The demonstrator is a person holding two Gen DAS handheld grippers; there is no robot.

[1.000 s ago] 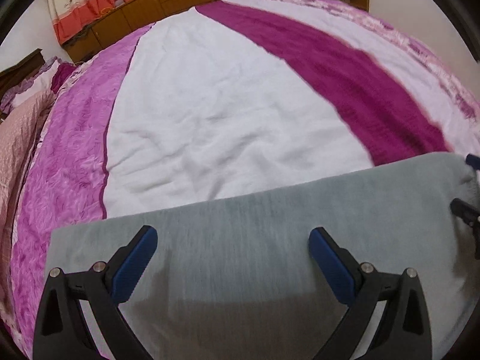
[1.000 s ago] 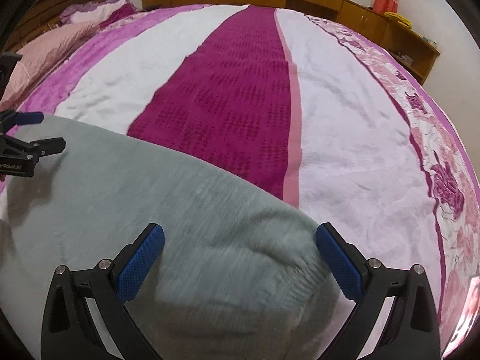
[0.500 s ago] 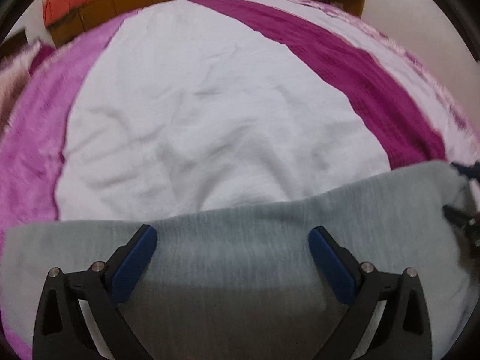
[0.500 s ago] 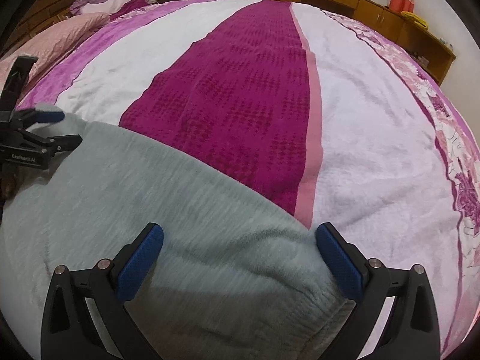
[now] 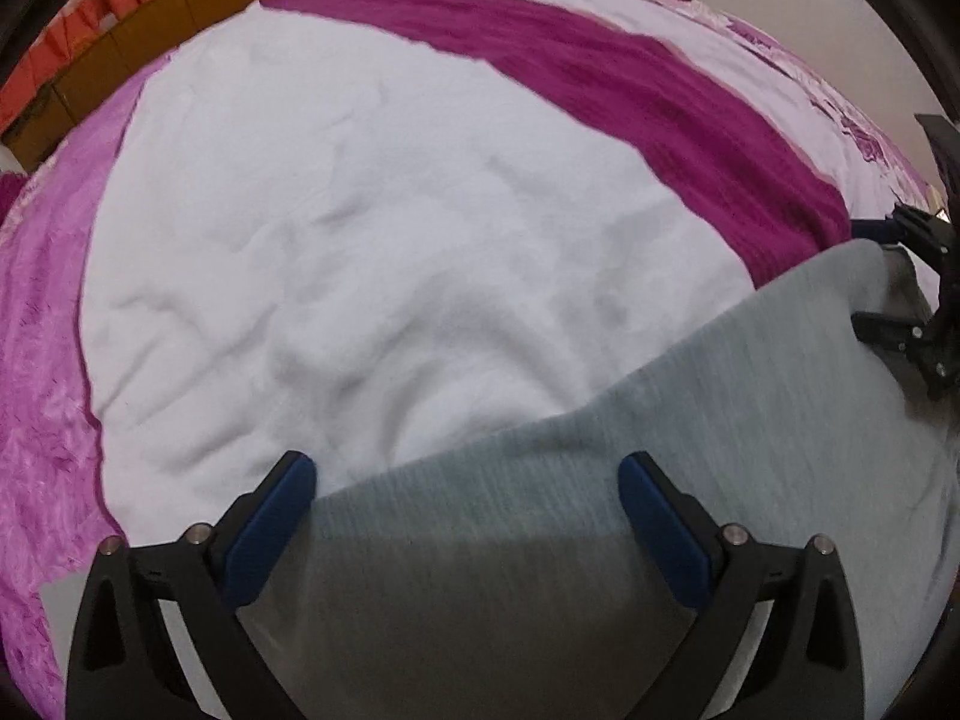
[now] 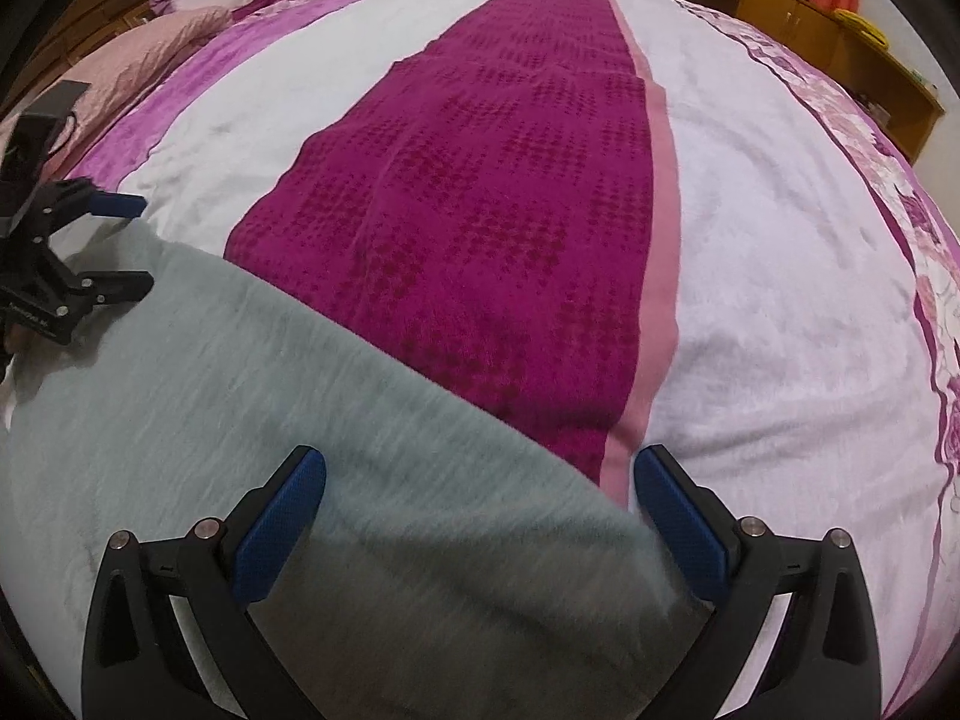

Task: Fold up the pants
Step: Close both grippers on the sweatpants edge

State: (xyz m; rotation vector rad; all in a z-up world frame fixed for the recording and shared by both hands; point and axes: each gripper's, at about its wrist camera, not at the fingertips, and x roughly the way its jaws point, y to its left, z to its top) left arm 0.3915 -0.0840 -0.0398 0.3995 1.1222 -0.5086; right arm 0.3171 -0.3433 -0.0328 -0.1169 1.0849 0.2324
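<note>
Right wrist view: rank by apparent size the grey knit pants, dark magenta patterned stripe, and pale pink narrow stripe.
1-2. grey knit pants and dark magenta patterned stripe: look alike; the pants are nearer, so unsure.
3. pale pink narrow stripe.

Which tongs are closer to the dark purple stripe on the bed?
Right. The right tongs hover over the grey fleece pants at the dark purple stripe. The left tongs sit over the white blanket part.

The pants are matt grey knit cloth with a soft nap. The bedspread is plush, wrinkled cloth; its magenta band looks waffle-textured. At the upper right, the cabinets are glossy wood.
</note>
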